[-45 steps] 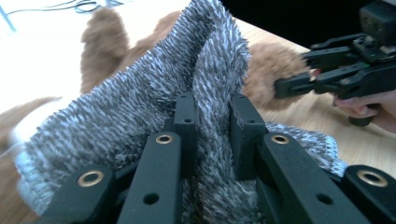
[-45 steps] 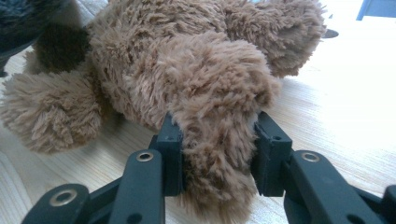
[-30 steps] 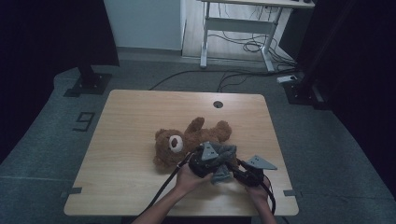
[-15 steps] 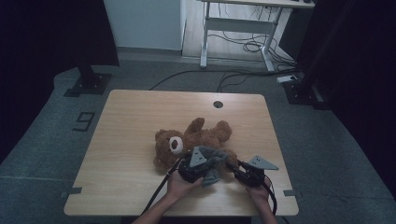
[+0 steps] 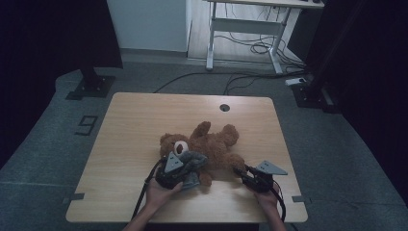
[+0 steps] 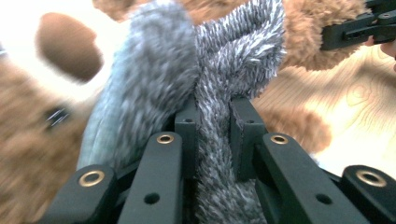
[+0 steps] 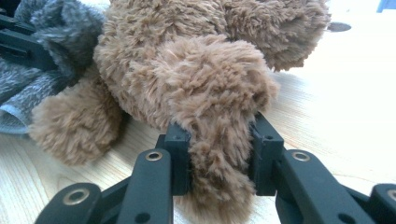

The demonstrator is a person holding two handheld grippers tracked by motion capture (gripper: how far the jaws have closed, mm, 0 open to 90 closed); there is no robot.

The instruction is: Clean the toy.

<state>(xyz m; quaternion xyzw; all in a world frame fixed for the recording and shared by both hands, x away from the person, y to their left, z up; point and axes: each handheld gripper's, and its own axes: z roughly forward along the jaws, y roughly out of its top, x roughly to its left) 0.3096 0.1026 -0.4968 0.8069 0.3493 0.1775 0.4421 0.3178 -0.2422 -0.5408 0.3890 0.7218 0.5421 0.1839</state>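
High view: a brown teddy bear point(image 5: 209, 144) lies on its back on the near half of a wooden table point(image 5: 139, 125), head toward the left, limbs spread. The left gripper point(image 5: 185, 166) sits at the bear's head, held by the person's left hand point(image 5: 161, 192), with a grey fuzzy cloth point(image 5: 192, 161) bunched at its tip, just beside the bear's muzzle. The right gripper point(image 5: 243, 172) is at the bear's lower right side, at a leg, held by the right hand point(image 5: 265, 197). A cable port point(image 5: 224, 107) sits near the table's far edge.

Left gripper view: the jaws are clamped on a fold of the cloth point(image 6: 219, 93), which rises between them and spreads upward. The bear's face point(image 6: 42, 93) is blurred close at left; its brown fur and the table show at right, along with the other gripper point(image 6: 359, 28) in the top corner.

Right gripper view: the jaws are closed around a limb of the bear point(image 7: 210, 93), fur pressed between both pads. The bear's body lies on the table beyond. The cloth point(image 7: 42, 56) and the left gripper point(image 7: 21, 44) show at the upper left.
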